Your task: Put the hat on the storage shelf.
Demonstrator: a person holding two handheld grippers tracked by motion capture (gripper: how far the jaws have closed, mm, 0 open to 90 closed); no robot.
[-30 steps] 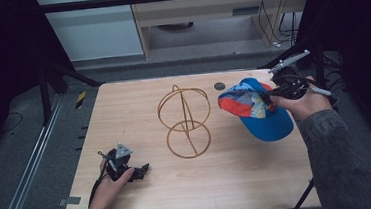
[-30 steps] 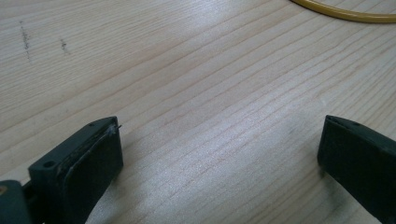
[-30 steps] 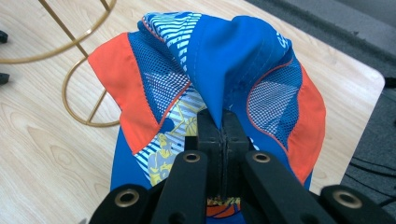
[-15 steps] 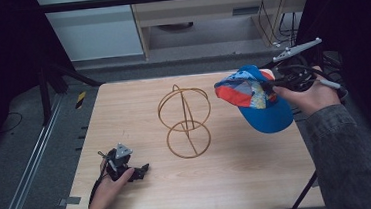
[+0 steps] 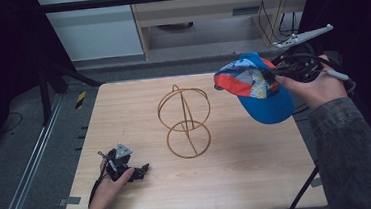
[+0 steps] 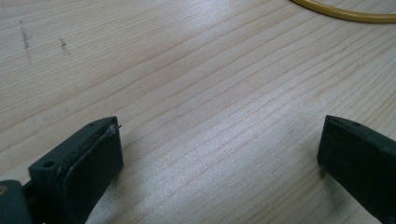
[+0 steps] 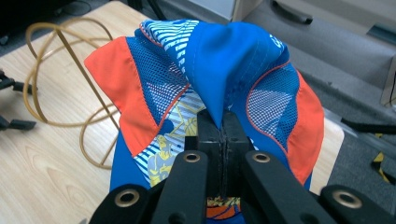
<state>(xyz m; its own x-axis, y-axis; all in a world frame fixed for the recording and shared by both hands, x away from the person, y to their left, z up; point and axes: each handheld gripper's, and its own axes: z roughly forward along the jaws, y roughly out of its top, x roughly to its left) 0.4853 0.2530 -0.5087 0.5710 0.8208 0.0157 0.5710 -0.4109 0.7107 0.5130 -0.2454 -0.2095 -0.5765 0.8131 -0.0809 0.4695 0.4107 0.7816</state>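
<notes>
Now my right gripper is clamped on the cap, up right of the wire stand; my left gripper, jaws apart, rests left of it.

1. The table has a pale wooden top with fine straight grain, and a few small dark marks show in the left gripper view.
2. A golden wire stand sits near its middle, its round base ring flat on the wood.
3. The left gripper rests on the near left part, fingers spread wide apart.
</notes>
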